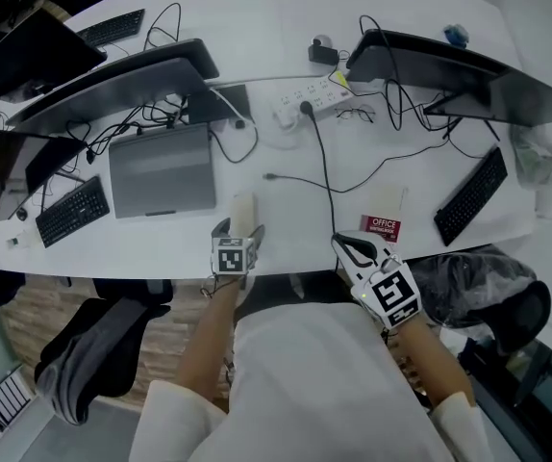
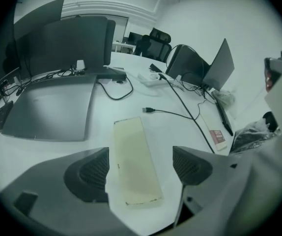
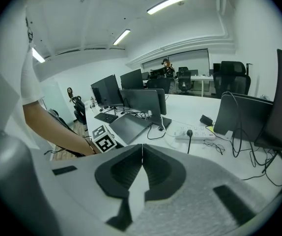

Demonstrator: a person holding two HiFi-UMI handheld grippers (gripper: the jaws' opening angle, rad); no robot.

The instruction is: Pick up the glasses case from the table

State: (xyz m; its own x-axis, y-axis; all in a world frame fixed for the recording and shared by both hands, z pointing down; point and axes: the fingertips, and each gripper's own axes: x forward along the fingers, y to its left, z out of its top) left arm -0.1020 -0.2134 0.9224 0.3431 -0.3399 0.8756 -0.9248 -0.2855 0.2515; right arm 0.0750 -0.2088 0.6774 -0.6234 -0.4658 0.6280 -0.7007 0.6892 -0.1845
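The glasses case [image 1: 244, 210] is a flat, long, cream-coloured box that lies on the white table [image 1: 286, 219] near its front edge. In the left gripper view the glasses case [image 2: 133, 156] runs lengthwise between my jaws. My left gripper [image 1: 240, 229] is open and straddles the near end of the case; the left pad [image 2: 94, 173] is close against its edge, while the right pad [image 2: 192, 165] stands clear of it. My right gripper [image 1: 353, 248] hovers at the table's front edge to the right, shut with nothing in it [image 3: 142, 161].
A closed grey laptop [image 1: 161, 169] lies left of the case, with a keyboard [image 1: 72, 210] beyond it. A USB cable end [image 1: 269, 175] lies behind the case, and a red and white booklet [image 1: 382, 221] to its right. A power strip [image 1: 314, 96], eyeglasses [image 1: 355, 115] and monitors stand further back.
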